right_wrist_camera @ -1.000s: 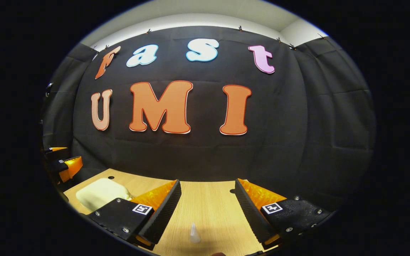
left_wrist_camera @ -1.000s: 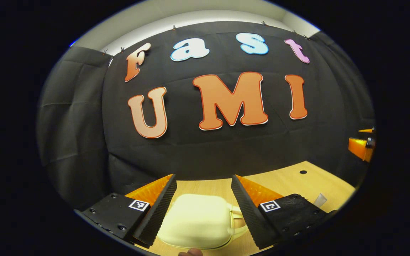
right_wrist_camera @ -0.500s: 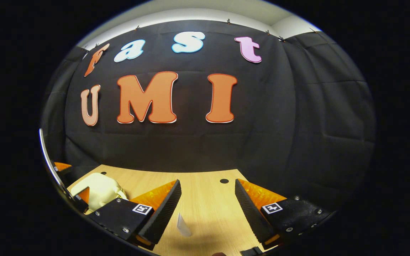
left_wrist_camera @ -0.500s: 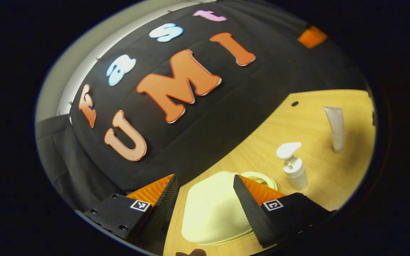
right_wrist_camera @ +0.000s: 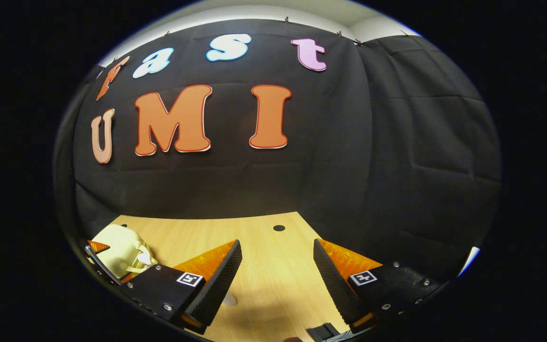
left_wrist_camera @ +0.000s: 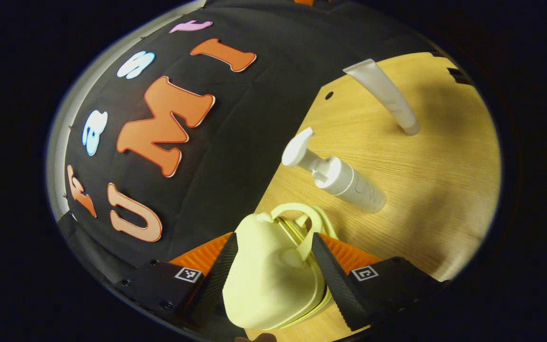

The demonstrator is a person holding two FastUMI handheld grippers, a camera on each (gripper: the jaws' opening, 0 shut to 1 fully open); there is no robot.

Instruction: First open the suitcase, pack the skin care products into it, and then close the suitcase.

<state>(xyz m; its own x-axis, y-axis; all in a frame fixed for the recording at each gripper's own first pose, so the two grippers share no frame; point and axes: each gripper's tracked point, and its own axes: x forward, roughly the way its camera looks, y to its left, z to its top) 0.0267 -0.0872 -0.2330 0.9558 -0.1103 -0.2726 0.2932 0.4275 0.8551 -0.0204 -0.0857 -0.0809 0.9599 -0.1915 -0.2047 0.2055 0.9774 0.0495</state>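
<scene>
Suitcase [left_wrist_camera: 268, 275]: small, pale cream-yellow, rounded hard shell w/ a looped handle at its far end, lid down, sitting on the table betw. the left gripper [left_wrist_camera: 273, 266] fingers. Those fingers flank the case closely on both sides; can't tell if both actually press on it. In the right gripper view the suitcase [right_wrist_camera: 119, 244] sits far left on the table. Pump bottle [left_wrist_camera: 340, 175]: white, pump head on top, standing just beyond the case. Squeeze tube [left_wrist_camera: 387, 95]: white, standing on its cap, farther off, well apart from the bottle. Table [left_wrist_camera: 435, 190]: light wood-grain top w/ small dark round holes near the back edge; booth wall of black cloth behind, pale ceiling strip above. Right gripper [right_wrist_camera: 276, 275]: fingers spread wide, nothing betw. them, over bare table [right_wrist_camera: 273, 266]. Vs. 0.5 s ago: left view has rolled further and come in closer, case now deeper betw. the fingers, handle loop more exposed, bottle and tube nearer. Right view shifted a bit; the tube that stood betw. its fingers is gone from there.
</scene>
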